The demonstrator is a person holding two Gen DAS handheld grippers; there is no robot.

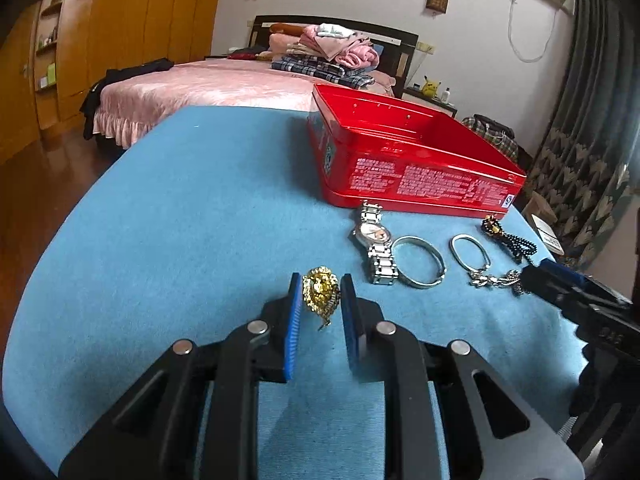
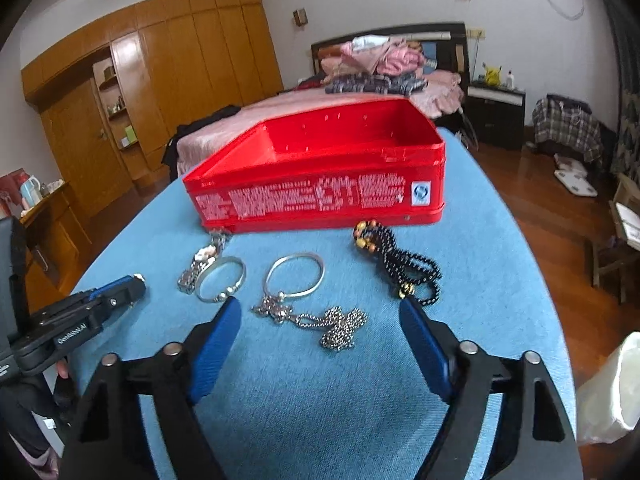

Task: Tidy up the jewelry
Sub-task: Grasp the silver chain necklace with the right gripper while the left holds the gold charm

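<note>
A gold brooch (image 1: 320, 294) lies on the blue cloth between the blue pads of my left gripper (image 1: 320, 288); the jaws stand close around it with small gaps showing. An open red tin (image 1: 416, 156) stands beyond. A silver watch (image 1: 374, 246), a silver bangle (image 1: 419, 262), a second bangle with a charm (image 1: 470, 256) and a black bead string (image 1: 506, 240) lie in front of the tin. My right gripper (image 2: 320, 312) is wide open over a silver chain (image 2: 340, 326), with the bangle (image 2: 294, 278), the watch (image 2: 202, 264) and the beads (image 2: 404, 268) beyond, before the tin (image 2: 320, 196).
The blue-covered table (image 1: 180, 220) drops off at left and right edges. A pink bed (image 1: 208, 84) with folded clothes stands behind. A white bag (image 2: 612, 392) sits at the right in the right wrist view.
</note>
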